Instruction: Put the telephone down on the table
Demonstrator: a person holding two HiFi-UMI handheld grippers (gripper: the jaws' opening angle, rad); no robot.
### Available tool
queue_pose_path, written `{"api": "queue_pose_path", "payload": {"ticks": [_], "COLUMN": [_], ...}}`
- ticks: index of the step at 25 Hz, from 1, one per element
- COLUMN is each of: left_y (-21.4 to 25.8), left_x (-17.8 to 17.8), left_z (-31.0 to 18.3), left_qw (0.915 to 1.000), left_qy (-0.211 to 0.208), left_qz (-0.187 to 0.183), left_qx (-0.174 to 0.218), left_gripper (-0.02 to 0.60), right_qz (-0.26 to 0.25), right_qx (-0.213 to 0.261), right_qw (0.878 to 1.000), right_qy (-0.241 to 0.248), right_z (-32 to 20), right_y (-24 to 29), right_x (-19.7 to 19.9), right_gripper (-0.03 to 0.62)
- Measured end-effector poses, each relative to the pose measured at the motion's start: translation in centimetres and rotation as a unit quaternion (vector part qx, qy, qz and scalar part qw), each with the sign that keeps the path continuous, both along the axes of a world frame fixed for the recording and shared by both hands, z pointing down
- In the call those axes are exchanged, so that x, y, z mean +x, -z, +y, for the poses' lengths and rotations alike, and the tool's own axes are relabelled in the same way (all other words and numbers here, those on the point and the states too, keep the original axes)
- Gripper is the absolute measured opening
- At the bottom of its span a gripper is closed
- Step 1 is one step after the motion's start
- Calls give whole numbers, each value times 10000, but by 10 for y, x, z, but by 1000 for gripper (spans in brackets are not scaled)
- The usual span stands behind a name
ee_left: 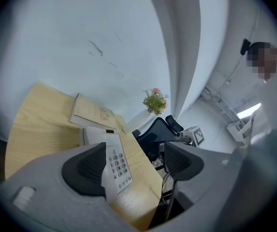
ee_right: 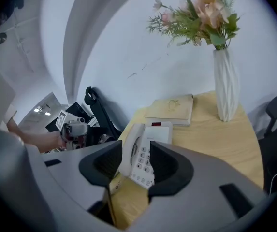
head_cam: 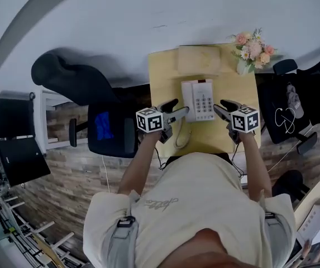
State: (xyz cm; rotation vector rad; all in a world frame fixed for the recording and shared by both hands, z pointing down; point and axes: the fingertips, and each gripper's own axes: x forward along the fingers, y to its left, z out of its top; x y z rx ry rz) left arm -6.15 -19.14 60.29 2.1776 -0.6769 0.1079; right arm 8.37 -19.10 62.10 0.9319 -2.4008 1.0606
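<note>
The white telephone (head_cam: 203, 100) sits on the pale wooden table (head_cam: 165, 77), its handset (head_cam: 188, 97) resting in the cradle on its left side and its cord (head_cam: 180, 137) curling toward the front edge. My left gripper (head_cam: 175, 109) hovers off the phone's left side, open and empty. My right gripper (head_cam: 223, 106) hovers off the phone's right side, also open with nothing between its pads. In the left gripper view the telephone (ee_left: 115, 159) lies beyond the open gripper (ee_left: 136, 162). The right gripper view shows the telephone (ee_right: 153, 141) past the gripper (ee_right: 134, 161), untouched.
A tan book (head_cam: 199, 59) lies behind the phone. A white vase of flowers (head_cam: 252, 52) stands at the table's far right corner. A black chair (head_cam: 112, 128) stands left of the table and another (head_cam: 285, 113) to the right. A white wall runs behind.
</note>
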Motion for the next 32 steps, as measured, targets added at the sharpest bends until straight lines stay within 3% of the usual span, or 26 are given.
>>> {"api": "queue_pose_path", "payload": {"ticks": [3,6,11,13,18,23,26,29,32], "left_y": [17,35,68,80,106,155,180,203,226], "left_x": [2,-4,-9,-5,-9,-7,-6,-7,-11], "left_z": [6,9,9,8,5,5,1,-9,-21], "left_qw": [9993,9978,9935,9910,9795,9728,9667,9555,9408], "left_qy": [-80,138,367,362,474,446,457,548,716], "left_qz": [-179,-203,-189,-313,-1152,-1109,-1159,-1296,-1486], "left_qx": [324,615,1057,1248,1584,1982,2234,2593,2960], "left_gripper": [369,142,37,21,17,17,17,17,17], "right_qz": [-123,-126,-86,-49,49,535,296,211,449], "right_qx": [145,302,716,874,1438,2164,2386,2686,3145], "right_qw": [9998,9994,9974,9962,9894,9742,9701,9624,9478], "right_qy": [-101,-107,-94,-3,208,350,335,329,272], "right_z": [3,10,15,15,15,7,2,-3,-10], "right_y": [17,31,63,76,118,165,195,222,247], "right_x": [1,2,1,1,-9,-18,-26,-30,-34], "right_gripper": [128,103,8,3,2,2,2,2,2]}}
